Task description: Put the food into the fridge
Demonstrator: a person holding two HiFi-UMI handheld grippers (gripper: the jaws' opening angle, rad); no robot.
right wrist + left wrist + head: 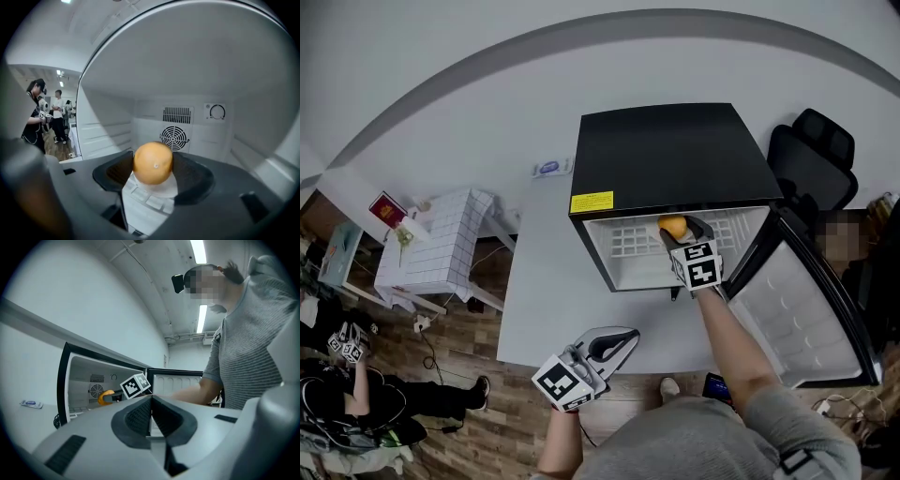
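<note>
The small black fridge sits on a white table, and its door hangs wide open on the fridge's right side.

The right gripper is reaching in through the open front of the fridge. Its two jaws are squeezed onto an orange, one on each side. The orange sits right at the tips of the jaws, so it is the first thing to go in. It is inside the fridge, near the front and up high, with the round fan on the back wall further in behind it. The white fridge floor shows under the orange, but I can't tell if the orange touches anything below it.

The orange is round, so it has no long side to line up. I think it only needs to go down onto a flat spot and then be let go. It could roll if it is dropped from too high.

The left gripper is out in front of the fridge, well away from the orange. Its jaws are pressed together with nothing in them. The right hand is much nearer, so this looks like its job.
</note>
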